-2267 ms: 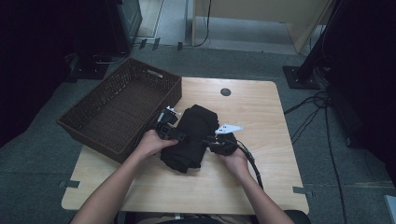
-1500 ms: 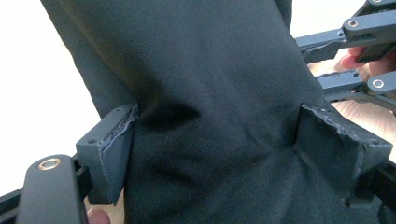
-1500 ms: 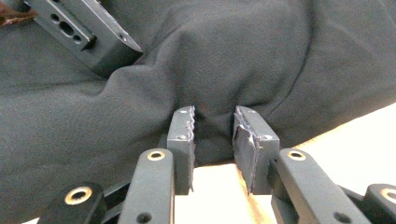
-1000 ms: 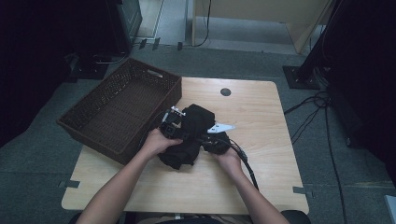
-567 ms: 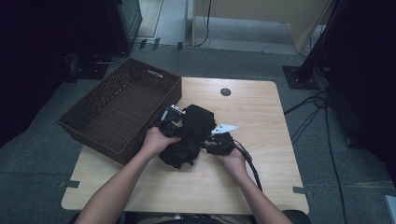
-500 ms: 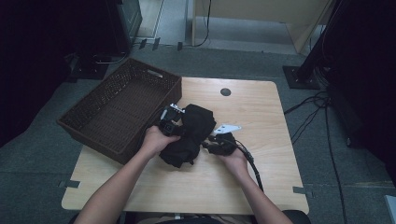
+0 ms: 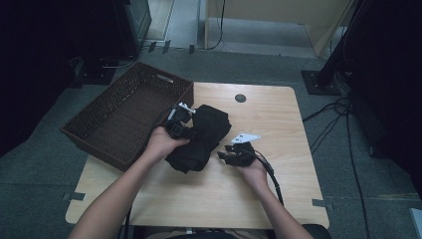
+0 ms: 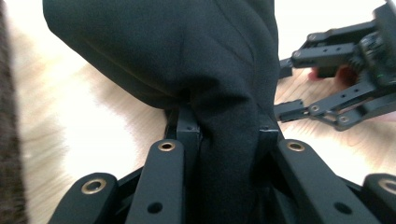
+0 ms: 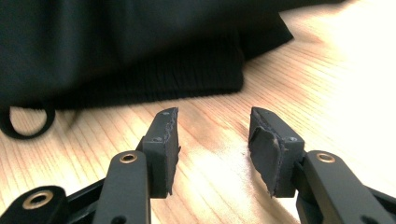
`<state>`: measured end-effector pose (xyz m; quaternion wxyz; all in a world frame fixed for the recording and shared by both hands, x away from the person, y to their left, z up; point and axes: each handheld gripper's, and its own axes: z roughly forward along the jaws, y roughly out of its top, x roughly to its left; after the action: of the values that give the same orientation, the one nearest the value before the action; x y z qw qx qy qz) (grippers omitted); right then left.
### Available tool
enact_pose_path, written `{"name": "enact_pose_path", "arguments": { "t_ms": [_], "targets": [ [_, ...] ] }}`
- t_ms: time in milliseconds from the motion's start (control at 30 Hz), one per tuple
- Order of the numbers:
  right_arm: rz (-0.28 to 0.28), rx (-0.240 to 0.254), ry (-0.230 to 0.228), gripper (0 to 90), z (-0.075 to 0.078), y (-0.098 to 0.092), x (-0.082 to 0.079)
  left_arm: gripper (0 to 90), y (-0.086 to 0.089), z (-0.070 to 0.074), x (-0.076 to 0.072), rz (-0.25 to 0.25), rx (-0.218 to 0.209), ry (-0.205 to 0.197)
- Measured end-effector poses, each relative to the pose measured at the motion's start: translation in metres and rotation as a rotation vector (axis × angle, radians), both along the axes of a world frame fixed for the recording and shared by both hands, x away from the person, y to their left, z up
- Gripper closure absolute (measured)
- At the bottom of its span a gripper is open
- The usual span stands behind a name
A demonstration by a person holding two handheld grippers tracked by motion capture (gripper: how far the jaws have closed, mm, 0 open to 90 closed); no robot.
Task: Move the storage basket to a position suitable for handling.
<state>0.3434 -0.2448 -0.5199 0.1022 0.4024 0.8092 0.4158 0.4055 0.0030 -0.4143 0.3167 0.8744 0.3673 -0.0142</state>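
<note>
- The left gripper [image 7: 185,125] clamps a fold of the black garment [image 7: 201,137], bunched mid-table toward the left edge.
- The right gripper [image 7: 225,152] sits just beside the garment, jaws apart and bare after opening.
- A wicker basket [image 7: 99,142] overhangs the wooden table's [image 7: 268,189] left edge, above grey carpet [image 7: 348,164].

1. The brown basket [image 7: 124,117] overhangs the desk's [image 7: 278,194] left edge; its near wall blocks passage on that side.
2. The black cloth [image 7: 201,137] lies mid-desk, filling the space between basket and right tool [image 7: 224,152].
3. Bare wood lies open to the right, toward the far corner.
4. The near strip of the desk is open between the forearms.
5. A small dark disc [image 7: 240,98] sits flat near the far edge.
</note>
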Motion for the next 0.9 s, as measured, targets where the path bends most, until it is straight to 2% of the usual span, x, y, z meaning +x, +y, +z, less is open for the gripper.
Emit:
{"name": "enact_pose_path", "arguments": {
  "t_ms": [133,267,500,700,833,900],
  "targets": [
    [-0.001,0.002,-0.006,53.0,-0.001,0.001,0.0,72.8,0.009,0.017,0.001,0.007,-0.021,-0.002],
    [0.003,0.002,-0.01,53.0,-0.001,0.001,0.0,72.7,0.015,0.037,-0.002,-0.006,-0.003,-0.047],
    [0.0,0.005,-0.012,52.8,-0.002,0.002,0.0,72.7,0.036,0.067,0.005,0.035,-0.03,-0.068],
    [0.001,0.005,-0.011,52.7,-0.001,0.002,0.0,72.7,0.055,0.097,0.01,0.047,-0.026,-0.108],
    [0.0,0.004,-0.012,52.7,-0.001,0.002,0.0,72.7,0.071,0.114,0.016,0.075,-0.019,-0.127],
    [-0.001,0.006,-0.012,52.7,-0.002,0.002,0.0,72.7,0.079,0.12,0.02,0.086,-0.033,-0.119]
  ]
}}
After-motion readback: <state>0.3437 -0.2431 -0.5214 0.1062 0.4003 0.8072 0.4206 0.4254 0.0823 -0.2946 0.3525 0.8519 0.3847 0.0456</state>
